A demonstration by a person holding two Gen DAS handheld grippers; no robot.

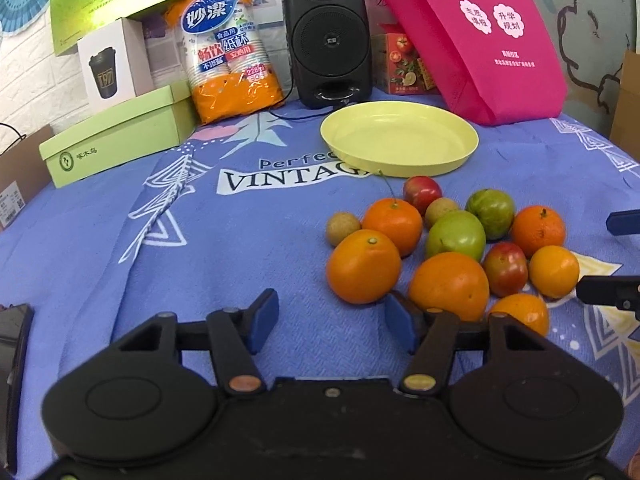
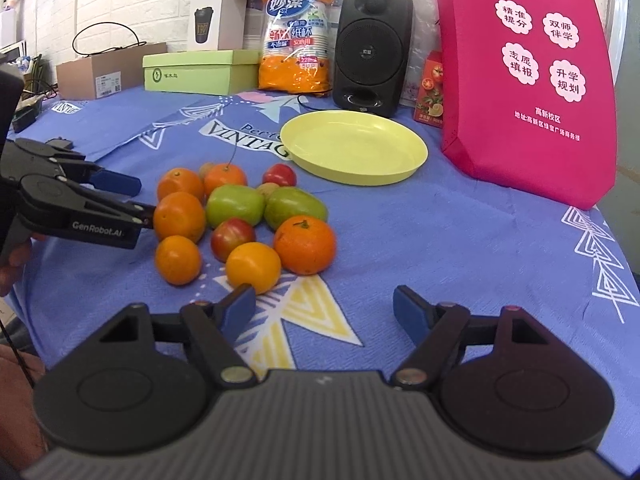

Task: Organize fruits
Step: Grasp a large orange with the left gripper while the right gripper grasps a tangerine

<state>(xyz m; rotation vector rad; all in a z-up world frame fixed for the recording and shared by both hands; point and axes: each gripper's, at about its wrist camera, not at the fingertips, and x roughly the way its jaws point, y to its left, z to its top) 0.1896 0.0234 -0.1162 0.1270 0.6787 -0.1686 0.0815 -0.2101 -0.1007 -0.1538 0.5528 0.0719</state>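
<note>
A pile of fruit lies on the blue cloth: several oranges, green fruits, red-green fruits and small brown ones. An empty yellow plate sits behind the pile. My left gripper is open and empty, just left of and before the pile; it also shows in the right wrist view. My right gripper is open and empty, in front of the pile to its right; its fingertips show at the left wrist view's right edge.
Behind the plate stand a black speaker, a pink bag, an orange pack of paper cups, green boxes and a white cup box. A cardboard box sits far left.
</note>
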